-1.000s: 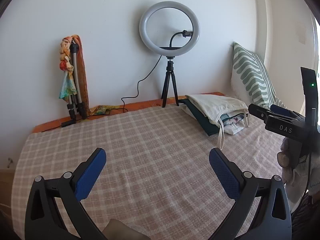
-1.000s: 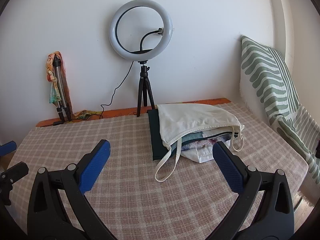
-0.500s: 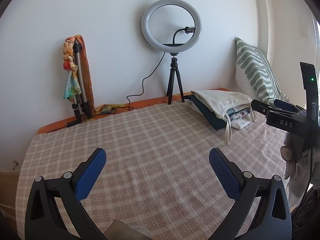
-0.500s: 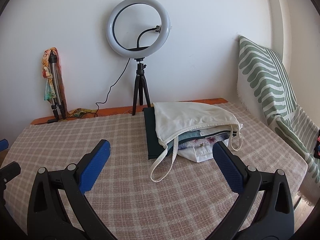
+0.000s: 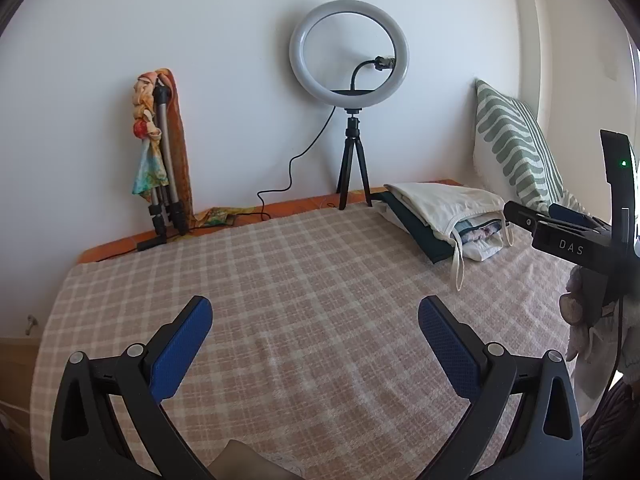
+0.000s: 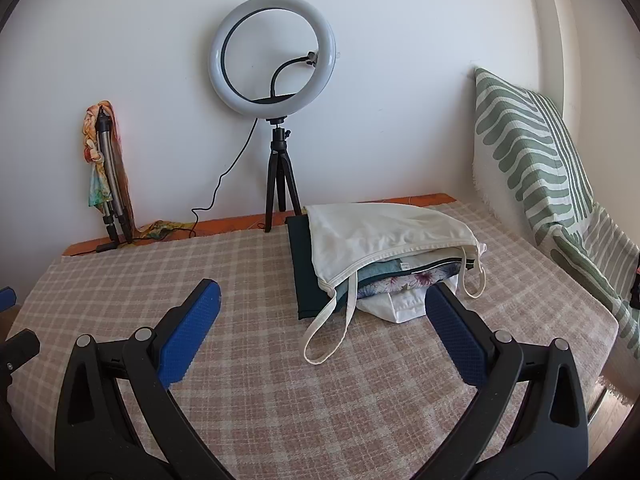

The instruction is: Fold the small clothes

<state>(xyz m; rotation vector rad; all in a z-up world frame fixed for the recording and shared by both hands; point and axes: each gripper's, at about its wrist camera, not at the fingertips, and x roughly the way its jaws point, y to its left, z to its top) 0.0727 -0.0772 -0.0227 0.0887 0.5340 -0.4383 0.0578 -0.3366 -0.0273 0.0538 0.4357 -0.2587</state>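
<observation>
A stack of folded small clothes lies at the back right of the checked bed cover. A cream top with loose straps is uppermost, over dark green, floral and white pieces. The stack also shows in the left wrist view. My left gripper is open and empty, above the middle of the cover. My right gripper is open and empty, just in front of the stack; its body shows at the right of the left wrist view.
A ring light on a small black tripod stands at the back wall. A folded tripod wrapped in a colourful scarf leans at the back left. A green striped pillow leans on the right wall. A cable runs along the back edge.
Both grippers have drawn back and shifted slightly left; the clothes stack sits further right in both views. Both stay open and empty.
</observation>
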